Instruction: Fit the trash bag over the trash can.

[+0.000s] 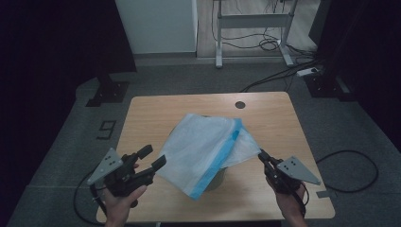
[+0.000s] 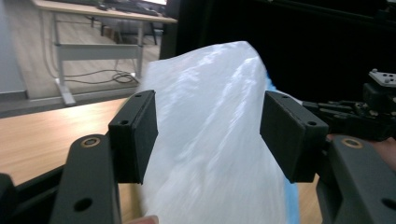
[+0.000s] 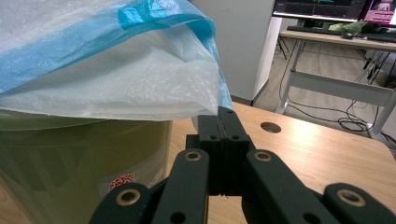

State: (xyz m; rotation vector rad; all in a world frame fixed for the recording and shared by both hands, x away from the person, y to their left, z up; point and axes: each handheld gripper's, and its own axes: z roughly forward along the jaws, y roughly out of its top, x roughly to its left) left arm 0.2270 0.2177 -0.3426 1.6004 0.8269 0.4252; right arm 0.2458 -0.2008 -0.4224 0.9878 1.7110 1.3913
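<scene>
We see a thin, crinkly plastic bag (image 1: 203, 146), milky and half-clear, with a bright blue band (image 1: 222, 156) running along its mouth; it drapes loosely over a round bin (image 3: 70, 158) of dull yellow-green translucent plastic with a small red mark on its wall. Bag and bin sit in the middle of the worktop (image 1: 274, 118), a little toward its near edge, and the bag's lowest corner hangs almost to that edge

Our left tongs (image 1: 152, 157) hover over the near left corner, black and blocky, with flat rectangular pads (image 2: 137, 135); they stand apart with nothing pressed between them, and in the left gripper view the bag's wrinkled film lies beyond the gap. Our right tongs (image 1: 261, 154) sit near the right edge with their pads together, clamped on the bag's rim where the film and the blue band gather to a point. A grey three-cornered plate (image 1: 299, 169) rides on top of them

The worktop is a light wood-grain board with rounded corners and a dark round hole (image 1: 240, 104) near its far edge. It stands on grey carpet (image 1: 71, 142). Beyond it we see a white panel (image 1: 156, 26), a pale metal desk frame (image 1: 253, 21) with loose black cables (image 1: 269, 45) under it, and dark curtains on both sides
</scene>
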